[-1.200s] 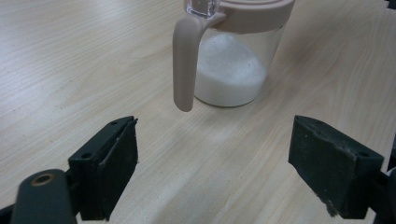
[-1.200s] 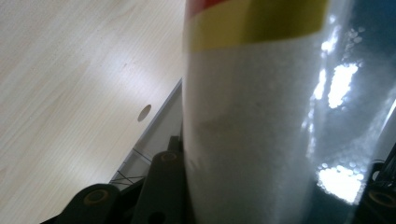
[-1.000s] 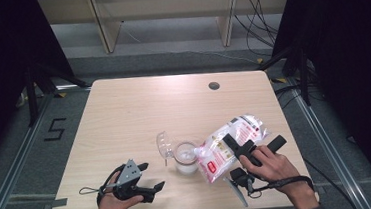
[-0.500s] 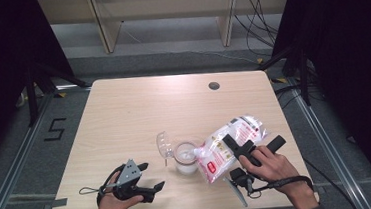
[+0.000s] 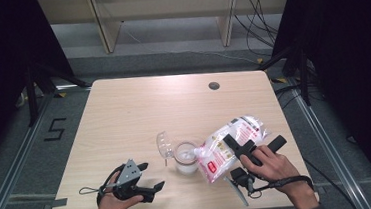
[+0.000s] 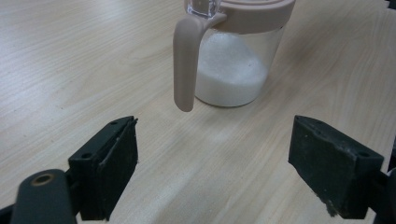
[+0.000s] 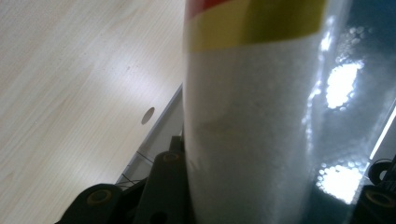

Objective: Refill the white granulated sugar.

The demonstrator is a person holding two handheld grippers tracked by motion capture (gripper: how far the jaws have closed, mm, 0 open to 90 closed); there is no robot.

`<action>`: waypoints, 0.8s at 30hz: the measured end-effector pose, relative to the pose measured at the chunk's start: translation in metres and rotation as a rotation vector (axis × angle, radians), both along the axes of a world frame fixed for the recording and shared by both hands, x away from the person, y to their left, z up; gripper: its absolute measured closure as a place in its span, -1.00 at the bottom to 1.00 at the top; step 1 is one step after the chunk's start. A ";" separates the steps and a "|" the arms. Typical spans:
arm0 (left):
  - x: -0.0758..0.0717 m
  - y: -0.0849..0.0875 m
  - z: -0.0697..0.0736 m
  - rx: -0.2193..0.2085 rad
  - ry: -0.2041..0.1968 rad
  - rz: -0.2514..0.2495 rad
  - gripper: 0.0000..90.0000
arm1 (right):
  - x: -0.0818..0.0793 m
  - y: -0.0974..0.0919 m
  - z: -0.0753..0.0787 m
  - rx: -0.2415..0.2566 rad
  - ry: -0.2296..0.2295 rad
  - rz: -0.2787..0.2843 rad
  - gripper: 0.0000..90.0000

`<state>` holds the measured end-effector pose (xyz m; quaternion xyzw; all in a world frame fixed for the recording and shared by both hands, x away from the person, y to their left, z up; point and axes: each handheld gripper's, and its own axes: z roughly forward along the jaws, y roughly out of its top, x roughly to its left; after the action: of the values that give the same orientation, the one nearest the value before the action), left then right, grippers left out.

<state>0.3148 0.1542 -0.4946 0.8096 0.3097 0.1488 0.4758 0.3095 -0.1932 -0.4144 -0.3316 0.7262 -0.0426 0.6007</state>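
At near left edge, left gripper (image 5: 147, 180) on table (image 5: 139, 113), jaws wide apart, nothing between. Near right, right gripper (image 5: 253, 146) clamped on tilted sugar bag (image 5: 227, 149), mouth over jar (image 5: 186, 157) at centre. Jar part-filled with white granules, lid (image 5: 163, 144) flipped up. Farther back, bare tabletop.

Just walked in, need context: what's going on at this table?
A person is pouring white granules from a plastic bag, clamped in the right gripper, into a small clear jar with a pinkish rim and flipped-open lid. The bag is tipped toward the jar's mouth. The left gripper rests open near the table's front edge, holding nothing.
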 end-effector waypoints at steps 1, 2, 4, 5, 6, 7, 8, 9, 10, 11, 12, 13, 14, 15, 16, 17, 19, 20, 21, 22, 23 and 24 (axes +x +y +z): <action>0.001 0.000 0.000 0.001 -0.001 -0.009 -0.66 | 0.000 0.000 0.000 0.000 0.000 0.000 0.70; 0.001 0.000 0.000 -0.009 -0.005 -0.009 -0.66 | 0.000 0.000 0.000 0.001 0.003 -0.002 0.70; 0.000 0.000 0.000 -0.002 0.001 -0.006 -0.66 | 0.000 -0.001 -0.001 0.017 -0.004 0.009 0.70; 0.000 0.000 0.000 -0.003 0.001 -0.006 -0.66 | 0.000 -0.001 -0.001 0.018 -0.005 0.006 0.70; 0.000 0.000 0.000 -0.006 -0.003 -0.003 -0.66 | 0.000 -0.001 -0.001 0.022 -0.004 0.005 0.70; 0.001 0.000 0.000 0.001 -0.003 -0.003 -0.66 | 0.000 -0.002 0.000 0.024 -0.003 0.008 0.70; 0.001 0.000 0.000 -0.002 -0.002 -0.002 -0.66 | 0.000 -0.002 0.000 0.028 -0.004 0.014 0.70; 0.001 0.000 0.000 -0.003 0.001 -0.007 -0.66 | 0.000 -0.002 0.000 0.027 0.001 0.009 0.70; -0.001 -0.001 -0.001 -0.018 0.018 0.008 -0.66 | 0.000 -0.002 0.000 0.027 -0.001 0.009 0.70; -0.001 -0.001 -0.001 -0.016 0.017 0.005 -0.66 | 0.001 -0.002 0.000 0.027 -0.001 0.006 0.70; 0.000 -0.002 -0.001 -0.022 0.016 0.004 -0.66 | 0.001 -0.003 0.000 0.029 0.000 0.004 0.70; 0.000 -0.002 -0.001 -0.022 0.017 0.004 -0.66 | 0.000 -0.003 -0.001 0.030 0.002 0.005 0.70; -0.001 -0.002 -0.001 -0.008 0.017 0.010 -0.66 | 0.000 -0.003 -0.001 0.032 0.003 0.005 0.70; 0.000 -0.002 -0.002 -0.006 0.012 0.002 -0.66 | 0.001 -0.002 -0.001 0.032 0.006 0.008 0.70; -0.001 -0.002 -0.002 -0.004 0.008 0.007 -0.66 | 0.001 -0.002 -0.001 0.029 0.007 0.008 0.70; -0.001 -0.002 -0.002 -0.008 0.008 0.006 -0.66 | 0.001 -0.001 -0.002 0.025 0.003 0.013 0.70; -0.001 -0.003 -0.002 -0.012 0.008 0.011 -0.66 | 0.001 -0.001 -0.002 0.033 0.010 0.013 0.70; -0.001 -0.002 -0.002 -0.010 0.013 0.010 -0.66 | 0.001 -0.002 -0.002 0.037 0.010 0.012 0.70; 0.000 -0.002 -0.002 -0.014 0.015 0.005 -0.66 | 0.001 -0.002 -0.002 0.038 0.014 0.006 0.70; 0.000 -0.002 -0.002 -0.009 0.011 0.003 -0.66 | 0.001 -0.003 -0.002 0.045 0.016 0.010 0.70; 0.000 -0.002 -0.002 -0.010 0.010 0.004 -0.66 | 0.002 -0.004 -0.002 0.060 0.025 0.004 0.70; 0.000 -0.002 -0.002 -0.011 0.009 0.007 -0.66 | 0.003 -0.004 -0.002 0.055 0.022 0.008 0.71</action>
<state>0.3146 0.1521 -0.4968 0.8066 0.3157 0.1450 0.4783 0.3121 -0.1973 -0.4163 -0.3187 0.7322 -0.0166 0.6017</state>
